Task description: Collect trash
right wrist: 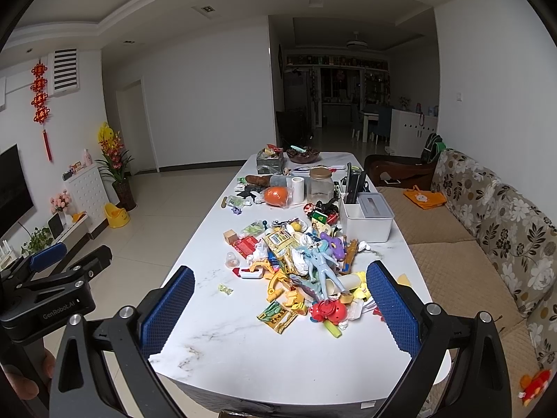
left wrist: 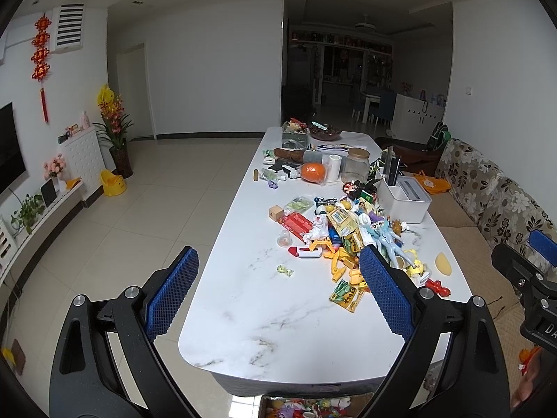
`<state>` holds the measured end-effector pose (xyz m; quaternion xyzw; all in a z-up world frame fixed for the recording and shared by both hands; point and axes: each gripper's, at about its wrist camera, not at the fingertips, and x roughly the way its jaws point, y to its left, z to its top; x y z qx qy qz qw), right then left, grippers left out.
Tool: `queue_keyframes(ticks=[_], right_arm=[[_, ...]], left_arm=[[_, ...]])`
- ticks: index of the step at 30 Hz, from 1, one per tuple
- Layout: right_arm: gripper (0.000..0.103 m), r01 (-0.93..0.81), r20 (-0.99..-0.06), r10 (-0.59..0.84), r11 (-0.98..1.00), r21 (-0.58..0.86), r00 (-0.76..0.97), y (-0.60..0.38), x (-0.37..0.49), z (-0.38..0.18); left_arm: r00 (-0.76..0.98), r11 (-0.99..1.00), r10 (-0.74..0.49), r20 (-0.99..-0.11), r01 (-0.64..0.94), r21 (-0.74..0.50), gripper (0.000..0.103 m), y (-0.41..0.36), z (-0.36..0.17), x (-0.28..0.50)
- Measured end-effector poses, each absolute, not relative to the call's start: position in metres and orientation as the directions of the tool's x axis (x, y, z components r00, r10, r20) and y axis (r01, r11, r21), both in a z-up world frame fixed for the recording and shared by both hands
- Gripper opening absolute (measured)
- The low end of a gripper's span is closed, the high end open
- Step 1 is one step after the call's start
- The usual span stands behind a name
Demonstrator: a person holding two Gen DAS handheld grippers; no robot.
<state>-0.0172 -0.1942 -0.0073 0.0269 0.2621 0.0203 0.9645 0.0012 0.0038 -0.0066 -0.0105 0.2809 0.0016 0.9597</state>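
Left gripper [left wrist: 278, 292]: hovering over the near end of the white marble counter [left wrist: 264, 317], jaws spread wide, gripping nothing.

Green candy wrapper [left wrist: 284, 270]: lying alone on bare counter, just left of the pile and between the left jaws in that view.

Red-and-white flat toy [left wrist: 306, 253]: sitting at the pile's left edge.

Yellow snack packet [right wrist: 277, 316]: lying flat at the pile's near edge.

Mixed heap of plastic toys and wrappers [right wrist: 303, 261]: occupying the counter's middle.

Blue pony figure [right wrist: 322, 264]: resting on top of the heap.

White organiser box [right wrist: 369, 221]: standing beyond the heap.

Right gripper [right wrist: 280, 310]: hanging above the near end, jaws wide apart, holding nothing.

Floral sofa [right wrist: 504, 216]: standing right of the counter.
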Motion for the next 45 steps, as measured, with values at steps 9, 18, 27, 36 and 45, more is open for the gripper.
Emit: queue_keyframes(ticks=[9,18,27,36,45], right_arm=[[0.098,-0.025,-0.505,0.053,0.998,0.063,0.861,-0.195,-0.016,-0.008],[0.097,-0.024,-0.51,0.054,0.998,0.065,0.858,-0.193,-0.015,-0.013],[0.097,0.024,-0.56,0.038,0.994,0.103,0.827,-0.221,-0.008,-0.047],[0.092,0.061,-0.792,0.106,0.982,0.177,0.602,-0.28,0.059,-0.228],[0.082,0.027,-0.825,0.053,0.996,0.083,0.563,-0.281,0.157,-0.305]], left_arm=[[0.839,1.0,-0.004,-0.544,-0.007,-0.018,0.091,0.003,-0.01,0.001],[0.835,1.0,-0.002,-0.55,-0.01,-0.018,0.091,0.003,-0.015,0.002],[0.809,1.0,0.017,-0.587,-0.008,0.019,0.091,-0.003,-0.047,0.01],[0.531,1.0,-0.029,-0.847,0.005,-0.031,0.091,0.022,-0.22,-0.002],[0.301,0.986,0.074,-0.951,-0.166,0.024,0.091,0.072,-0.293,-0.061]])
